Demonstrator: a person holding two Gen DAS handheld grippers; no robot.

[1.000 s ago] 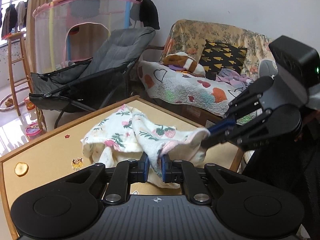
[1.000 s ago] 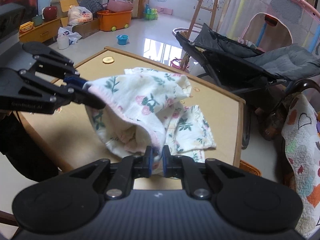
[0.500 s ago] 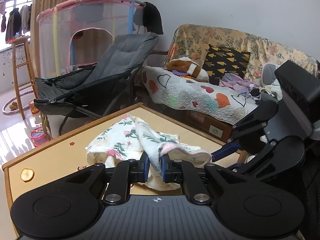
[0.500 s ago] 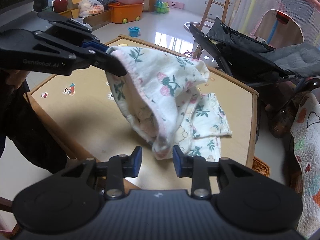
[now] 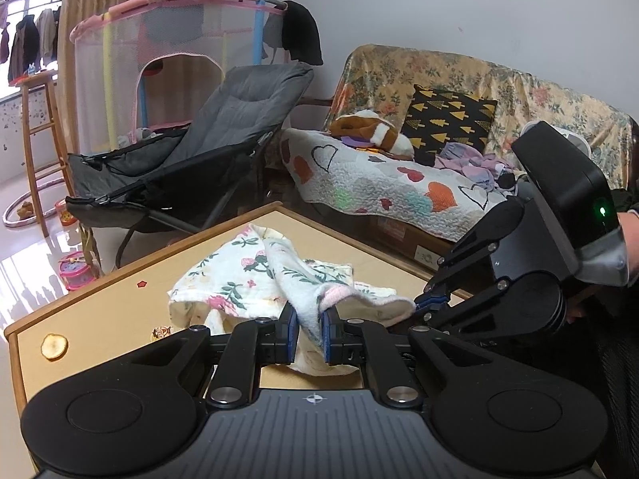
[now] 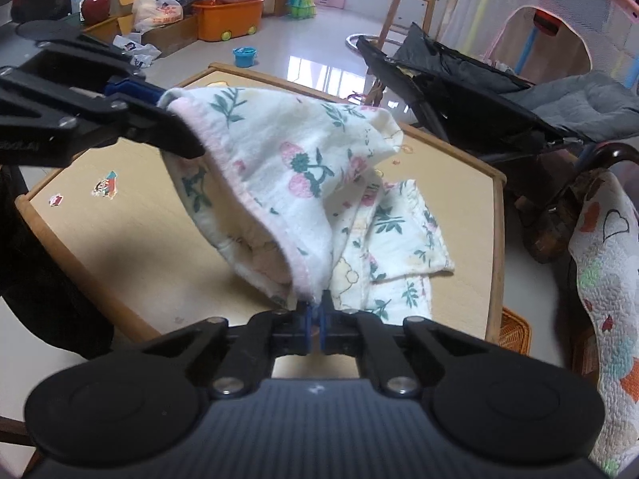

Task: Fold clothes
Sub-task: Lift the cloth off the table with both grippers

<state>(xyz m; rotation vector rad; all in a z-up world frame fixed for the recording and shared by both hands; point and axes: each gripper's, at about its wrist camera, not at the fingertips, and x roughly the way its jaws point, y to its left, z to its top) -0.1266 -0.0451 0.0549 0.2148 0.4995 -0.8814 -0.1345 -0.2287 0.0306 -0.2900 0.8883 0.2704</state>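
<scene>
The right tool [image 6: 316, 321] pinches the pink-trimmed hem of the floral garment [image 6: 287, 183] at its blue pads, and the left tool [image 5: 307, 333] is clamped narrow on another stretch of that hem. The hem is lifted between them above the wooden worktop [image 6: 131, 247], running side to side. Only the right view shows the garment's far part lying flat on the worktop; only the left view shows the sofa [image 5: 499, 92] beyond.
</scene>
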